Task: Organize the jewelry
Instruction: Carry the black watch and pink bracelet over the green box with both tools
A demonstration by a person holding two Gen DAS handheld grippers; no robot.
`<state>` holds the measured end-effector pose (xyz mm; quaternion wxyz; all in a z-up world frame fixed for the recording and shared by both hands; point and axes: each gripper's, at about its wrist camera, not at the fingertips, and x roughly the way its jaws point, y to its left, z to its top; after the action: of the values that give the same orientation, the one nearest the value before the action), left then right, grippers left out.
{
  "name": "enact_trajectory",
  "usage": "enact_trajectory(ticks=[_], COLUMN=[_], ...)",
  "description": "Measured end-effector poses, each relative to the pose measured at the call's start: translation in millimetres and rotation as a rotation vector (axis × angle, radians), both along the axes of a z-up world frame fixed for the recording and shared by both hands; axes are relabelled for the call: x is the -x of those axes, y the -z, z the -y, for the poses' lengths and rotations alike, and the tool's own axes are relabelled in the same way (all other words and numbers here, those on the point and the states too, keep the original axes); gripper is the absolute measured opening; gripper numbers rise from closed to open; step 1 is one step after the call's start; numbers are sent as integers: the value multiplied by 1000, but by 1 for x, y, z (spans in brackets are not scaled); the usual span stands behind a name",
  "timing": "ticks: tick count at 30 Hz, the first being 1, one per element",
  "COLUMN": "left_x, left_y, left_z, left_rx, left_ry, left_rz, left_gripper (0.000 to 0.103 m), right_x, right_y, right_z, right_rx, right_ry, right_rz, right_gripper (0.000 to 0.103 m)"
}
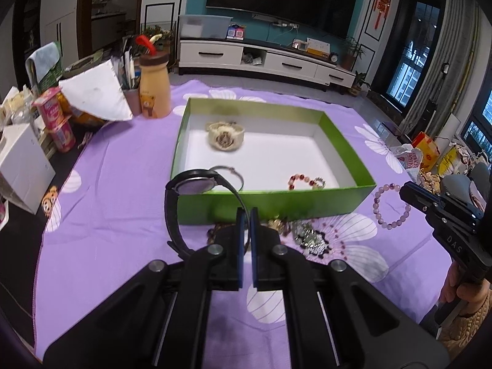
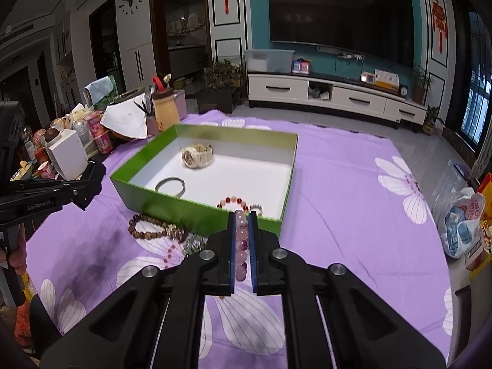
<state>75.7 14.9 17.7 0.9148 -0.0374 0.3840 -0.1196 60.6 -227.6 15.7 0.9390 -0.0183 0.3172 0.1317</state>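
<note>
A purple cloth (image 1: 123, 184) with white flowers covers the table under both grippers. Straight ahead of them on it sits the green box (image 1: 273, 206), open at the top with a white floor. Inside, toward the far wall from the left gripper, lies a cream watch (image 1: 226, 135). Just past the near wall are a thin metal bangle (image 2: 170, 186), then a red bead bracelet (image 1: 303, 181) with a small ring (image 2: 256, 208) beside it.

The left gripper (image 1: 246, 215) has its blue pads pinched on the strap of a black watch (image 1: 192, 184), which loops up and to its left, the round face hanging over the near edge of the box. The right gripper (image 2: 242, 218) is clamped on a pale purple bracelet (image 2: 241, 246); the beads run in a line between its pads, and from the left camera the rest hangs as a loop off to the right of the box.

Below the left gripper's tips, on the cloth before the box, lies a tangle of loose jewelry, including a brown bead bracelet (image 2: 147, 226). Far to the left stands a yellow bottle (image 1: 153, 89) among clutter.
</note>
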Motion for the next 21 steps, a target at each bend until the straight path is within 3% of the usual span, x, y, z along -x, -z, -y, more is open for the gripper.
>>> enact_trajectory(ticks=[21], left_x=[-48], left_y=[-24], left_z=[33], left_rx=[-34], left_ry=[48], left_rz=[63], left_gripper=[3], right_x=[-41], right_y=[-25], right_z=[-3], right_rx=[-6], right_ry=[2], right_rz=[67], right_gripper=[7])
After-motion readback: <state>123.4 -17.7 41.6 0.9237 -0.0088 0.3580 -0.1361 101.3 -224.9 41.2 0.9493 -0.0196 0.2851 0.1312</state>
